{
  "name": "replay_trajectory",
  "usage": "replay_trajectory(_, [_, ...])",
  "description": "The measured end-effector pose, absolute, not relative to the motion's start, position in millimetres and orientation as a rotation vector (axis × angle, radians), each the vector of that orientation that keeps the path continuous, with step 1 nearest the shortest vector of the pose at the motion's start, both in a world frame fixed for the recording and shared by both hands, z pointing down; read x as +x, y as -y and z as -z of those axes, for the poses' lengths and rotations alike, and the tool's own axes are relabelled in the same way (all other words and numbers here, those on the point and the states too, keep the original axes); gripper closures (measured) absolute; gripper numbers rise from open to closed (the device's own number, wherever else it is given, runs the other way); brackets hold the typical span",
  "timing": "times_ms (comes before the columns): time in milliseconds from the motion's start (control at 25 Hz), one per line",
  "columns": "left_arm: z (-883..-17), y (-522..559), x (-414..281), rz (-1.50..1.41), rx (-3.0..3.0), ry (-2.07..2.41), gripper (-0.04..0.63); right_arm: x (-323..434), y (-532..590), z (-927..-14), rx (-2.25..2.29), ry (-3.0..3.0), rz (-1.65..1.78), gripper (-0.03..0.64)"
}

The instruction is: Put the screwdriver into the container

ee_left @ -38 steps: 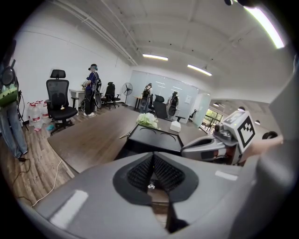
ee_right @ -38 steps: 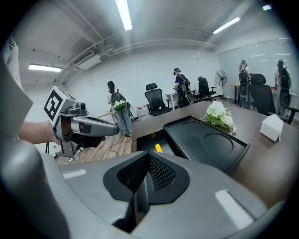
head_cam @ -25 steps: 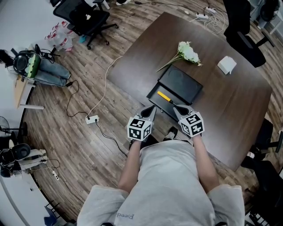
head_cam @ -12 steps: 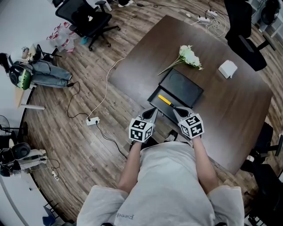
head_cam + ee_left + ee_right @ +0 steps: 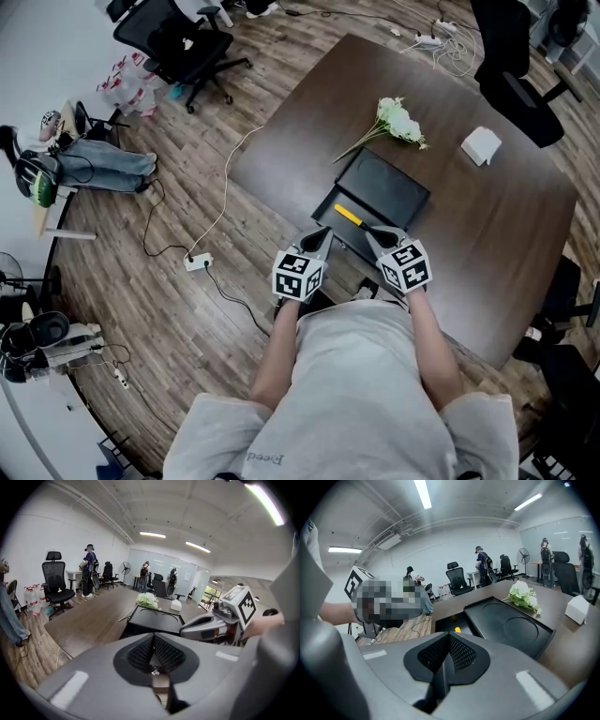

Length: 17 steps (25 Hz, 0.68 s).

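Note:
The yellow-handled screwdriver (image 5: 349, 215) lies inside the open black container (image 5: 325, 203) at the table's near edge. In the right gripper view only its yellow handle (image 5: 458, 630) shows above my jaws. My left gripper (image 5: 321, 233) is at the container's near left corner. The right gripper (image 5: 372, 234) is just near of the screwdriver's dark tip. Both are shut with nothing between the jaws, as seen up close for the left gripper (image 5: 152, 638) and the right gripper (image 5: 449, 638). The right gripper's body (image 5: 211, 627) shows at the right of the left gripper view.
A flat black tray with two round recesses (image 5: 384, 183) adjoins the container's far side. Beyond it lie white flowers (image 5: 401, 114) and a white box (image 5: 480, 142). The dark table (image 5: 506, 225) extends far and right. Office chairs (image 5: 183, 37) and cables (image 5: 199, 258) are on the wooden floor.
Both grippers stay almost where they were, shut, at the container's near edge. The screwdriver has not moved; the head view shifted slightly.

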<state>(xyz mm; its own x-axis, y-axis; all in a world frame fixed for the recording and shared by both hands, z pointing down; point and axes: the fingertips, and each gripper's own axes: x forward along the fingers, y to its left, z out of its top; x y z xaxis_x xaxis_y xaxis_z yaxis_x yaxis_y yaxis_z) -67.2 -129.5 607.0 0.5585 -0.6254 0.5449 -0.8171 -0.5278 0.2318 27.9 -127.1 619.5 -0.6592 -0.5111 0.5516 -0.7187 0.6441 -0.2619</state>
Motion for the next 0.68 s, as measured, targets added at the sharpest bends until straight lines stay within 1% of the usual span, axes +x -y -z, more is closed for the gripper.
replay_trajectory(680, [-611.4,129.9,-69.0,-0.560,2.317,1.151,0.540,27.2,127.3,-623.9,0.943,2.430,-0.669,0.615])
